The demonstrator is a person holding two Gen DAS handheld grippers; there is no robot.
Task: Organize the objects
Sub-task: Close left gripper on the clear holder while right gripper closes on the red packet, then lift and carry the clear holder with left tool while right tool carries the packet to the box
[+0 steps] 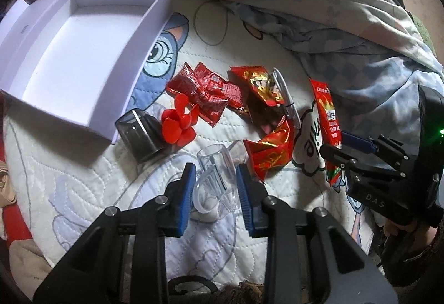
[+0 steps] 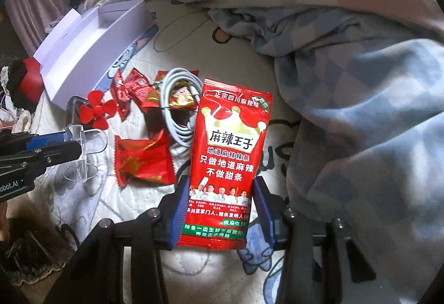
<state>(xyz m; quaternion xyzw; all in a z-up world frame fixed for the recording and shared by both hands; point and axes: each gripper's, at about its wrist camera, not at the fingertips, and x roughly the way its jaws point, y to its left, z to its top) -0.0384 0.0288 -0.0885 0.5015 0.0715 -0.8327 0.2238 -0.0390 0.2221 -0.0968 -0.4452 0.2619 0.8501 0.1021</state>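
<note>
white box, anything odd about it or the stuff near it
The open white cardboard box holds nothing, while the red foil snack packets, the coiled white cable and the red plastic fan blade lie scattered on the quilted bedspread beside it.

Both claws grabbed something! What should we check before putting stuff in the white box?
1. Left gripper pinching the clear plastic stand: ok.
2. Right gripper pinching the red snack packet: ok.
3. White box open with room inside: ok.
4. Packet clear of the white cable: cannot tell; they overlap in the right view.
5. Red fan and dark cap lying by the box's near corner, not in the way: not ok.
</note>
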